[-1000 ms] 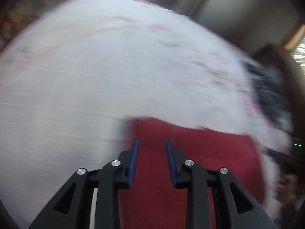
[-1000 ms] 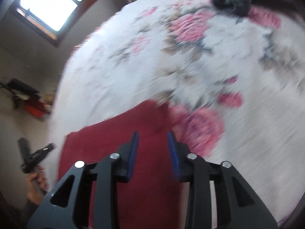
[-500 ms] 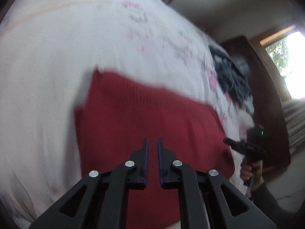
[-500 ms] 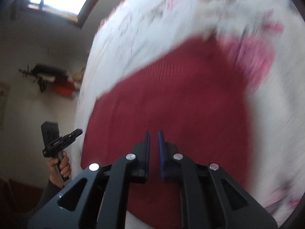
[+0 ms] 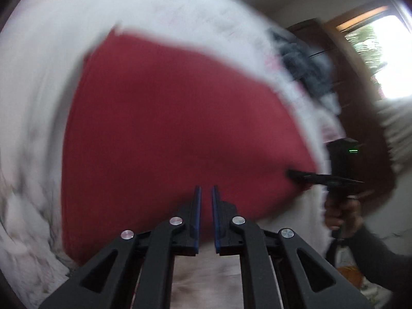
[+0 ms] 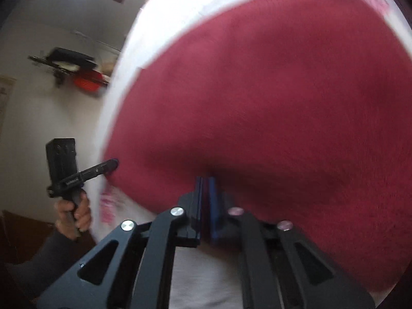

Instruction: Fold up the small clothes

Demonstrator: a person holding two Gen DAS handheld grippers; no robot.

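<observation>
A red knitted garment (image 5: 180,118) lies spread on a white floral bedsheet (image 5: 38,77). In the left wrist view my left gripper (image 5: 205,193) is at the garment's near edge, its blue pads drawn close with red cloth between them. My right gripper (image 5: 292,173) shows at the garment's right corner. In the right wrist view the right gripper (image 6: 205,182) is shut on the red garment (image 6: 270,90), which puckers at the pads. The left gripper (image 6: 114,163) touches the garment's left corner there. Both views are motion-blurred.
A pile of dark grey clothes (image 5: 303,61) sits at the far right of the bed, beside a dark wooden wardrobe (image 5: 342,82) and a bright window (image 5: 381,51). A wall shelf with a red object (image 6: 77,72) hangs to the left. The person's hands (image 6: 72,211) hold the grippers' handles.
Both grippers went from open to shut within the last second. They have come down to the red garment's near edge, which now fills much more of both views.
</observation>
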